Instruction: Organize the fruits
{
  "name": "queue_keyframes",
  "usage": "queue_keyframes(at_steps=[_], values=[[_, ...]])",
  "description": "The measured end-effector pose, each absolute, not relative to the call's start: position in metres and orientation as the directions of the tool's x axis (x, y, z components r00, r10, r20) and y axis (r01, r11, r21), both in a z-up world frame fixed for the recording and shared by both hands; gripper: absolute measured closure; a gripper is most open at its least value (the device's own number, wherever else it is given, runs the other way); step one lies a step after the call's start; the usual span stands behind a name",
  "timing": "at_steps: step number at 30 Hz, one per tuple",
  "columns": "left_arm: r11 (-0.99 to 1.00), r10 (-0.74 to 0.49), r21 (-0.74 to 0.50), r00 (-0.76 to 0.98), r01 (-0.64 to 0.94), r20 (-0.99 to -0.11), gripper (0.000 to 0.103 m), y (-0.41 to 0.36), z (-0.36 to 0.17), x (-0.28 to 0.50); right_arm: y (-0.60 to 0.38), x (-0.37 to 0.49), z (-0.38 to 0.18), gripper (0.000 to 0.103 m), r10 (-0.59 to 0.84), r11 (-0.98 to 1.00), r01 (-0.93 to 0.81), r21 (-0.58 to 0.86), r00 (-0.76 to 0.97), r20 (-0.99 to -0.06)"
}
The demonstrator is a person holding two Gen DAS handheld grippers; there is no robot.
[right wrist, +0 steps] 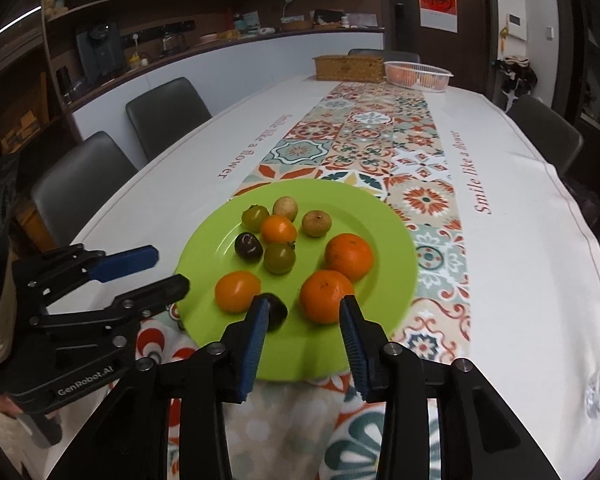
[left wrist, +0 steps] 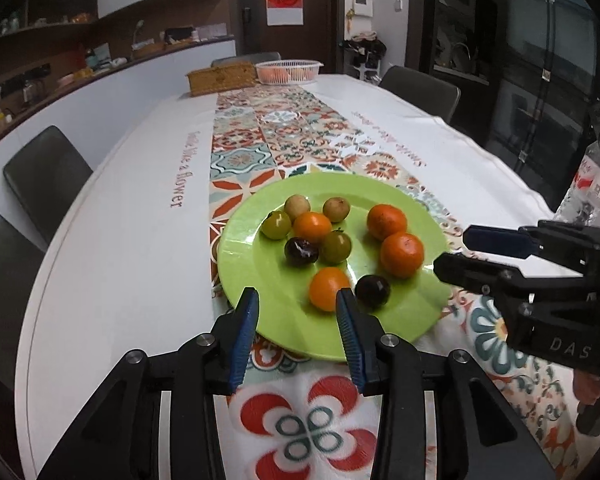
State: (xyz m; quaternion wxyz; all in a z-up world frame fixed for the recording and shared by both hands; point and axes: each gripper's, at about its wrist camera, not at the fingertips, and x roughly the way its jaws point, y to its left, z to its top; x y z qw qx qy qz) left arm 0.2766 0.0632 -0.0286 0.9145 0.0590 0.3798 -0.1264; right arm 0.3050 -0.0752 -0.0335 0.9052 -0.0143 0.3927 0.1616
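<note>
The left tool [left wrist: 297,308] is hovering over the near rim of the green plate [left wrist: 244,256], its blue pads spread apart and holding nothing, with a small orange fruit [left wrist: 327,288] sitting just ahead of its right pad. The right tool [right wrist: 305,316] is likewise standing open and empty over the same near edge — a dark plum [right wrist: 277,311] is peeking out beside its left pad and an orange [right wrist: 326,295] is lying between the two pads, a little further in. Moving outward, the rest of the fruits are resting on the plate: another orange [right wrist: 349,256], a second small orange fruit [right wrist: 278,229], two greenish ones [right wrist: 280,258], another dark plum [right wrist: 249,245] and two pale brown ones [right wrist: 317,223], loosely mixed rather than grouped by kind. The plate is sitting on the patterned runner of the white-clothed surface [right wrist: 520,200], and at its far end a white basket [right wrist: 418,74] and a woven box [right wrist: 350,67] are standing well apart from the plate. Whether the fruits are being gathered onto the plate or are about to be sorted off it cannot be settled here — both fit this layout. Any pick would be calling for a pad on each side of one round fruit and a gentle close, since neighbours are lying close and could roll.
</note>
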Motion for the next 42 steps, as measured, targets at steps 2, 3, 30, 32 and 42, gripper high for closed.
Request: queue_keyframes(at_steps=[2,3,30,32,42], values=[[0.965,-0.178,0.011,0.691,0.26,-0.701,0.061,0.062,-0.021,0.268,-0.079,0.295,-0.028,0.057,0.283,0.948,-0.3,0.105,0.65,-0.705],[0.968,-0.174,0.01,0.7,0.251,-0.693,0.057,0.062,-0.017,0.262,-0.081,0.29,-0.025,0.057,0.28,0.95,-0.296,0.102,0.657,-0.699],[0.993,-0.081,0.026,0.816,0.117,-0.572,0.025,0.028,0.031,0.135,-0.14,0.156,0.029,0.032,0.18,0.98,-0.194,0.039,0.795,-0.579],[0.994,-0.079,0.021,0.818,0.111,-0.57,0.025,0.027,0.032,0.128,-0.142,0.149,0.029,0.032,0.178,0.981,-0.192,0.036,0.799,-0.574],[0.994,-0.076,0.021,0.828,0.105,-0.555,0.022,0.021,0.038,0.099,-0.151,0.125,0.032,0.032,0.188,0.979,-0.197,0.045,0.808,-0.558]])
